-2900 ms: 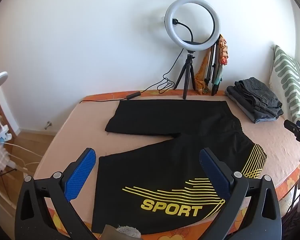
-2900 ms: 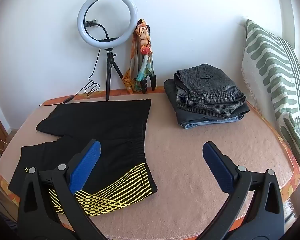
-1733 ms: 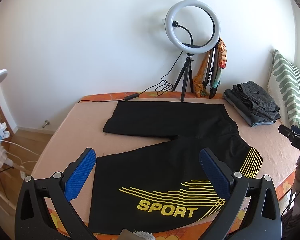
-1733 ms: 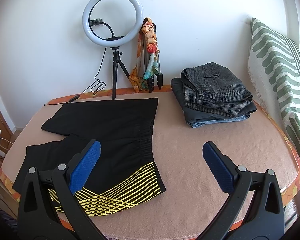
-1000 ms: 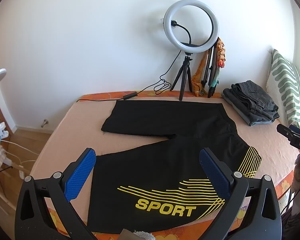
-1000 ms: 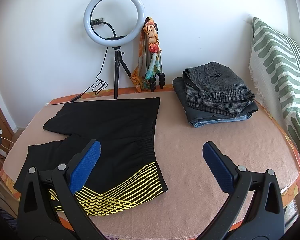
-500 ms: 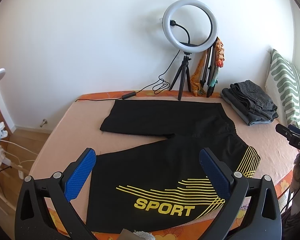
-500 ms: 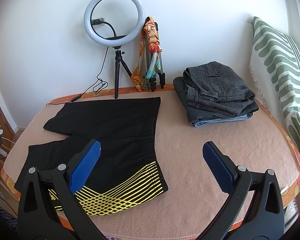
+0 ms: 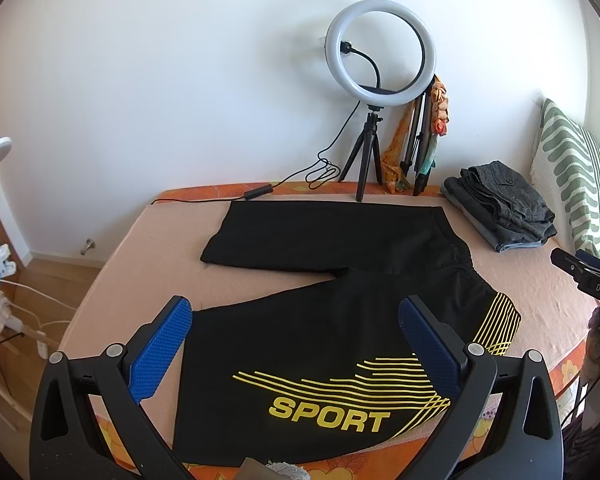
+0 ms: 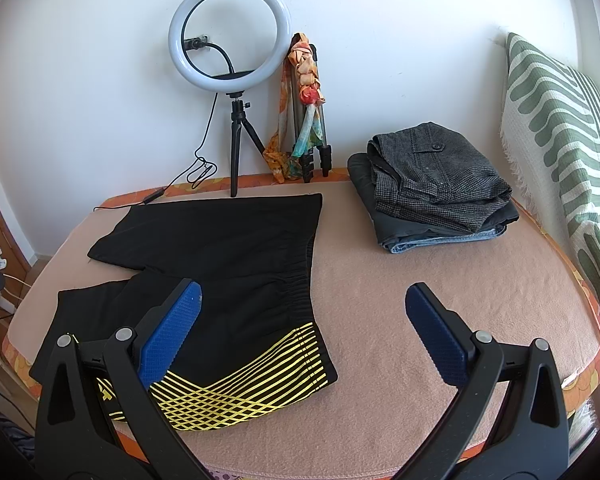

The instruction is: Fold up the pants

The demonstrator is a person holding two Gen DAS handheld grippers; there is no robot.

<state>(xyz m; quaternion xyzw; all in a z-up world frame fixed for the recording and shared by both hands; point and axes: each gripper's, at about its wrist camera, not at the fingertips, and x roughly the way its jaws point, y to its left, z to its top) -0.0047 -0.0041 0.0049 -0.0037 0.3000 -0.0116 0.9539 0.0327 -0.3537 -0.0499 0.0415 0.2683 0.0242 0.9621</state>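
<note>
Black sport shorts (image 9: 332,312) with yellow stripes and the word SPORT lie spread flat on the pink bed cover, legs to the left, waistband to the right. They also show in the right wrist view (image 10: 228,264). My left gripper (image 9: 296,344) is open and empty, held above the near leg. My right gripper (image 10: 300,328) is open and empty, held above the near waistband corner with the yellow stripes. The right gripper's tip shows at the right edge of the left wrist view (image 9: 580,272).
A stack of folded grey trousers (image 10: 436,184) lies at the back right. A ring light on a tripod (image 10: 230,40) with its cable stands at the back edge by the wall, beside a folded tripod with a scarf (image 10: 304,112). A green striped pillow (image 10: 560,128) leans at the right.
Both grippers have drifted slightly; the shorts sit a little further left in the left wrist view and further right in the right wrist view. The shorts lie unchanged. Both grippers stay open.
</note>
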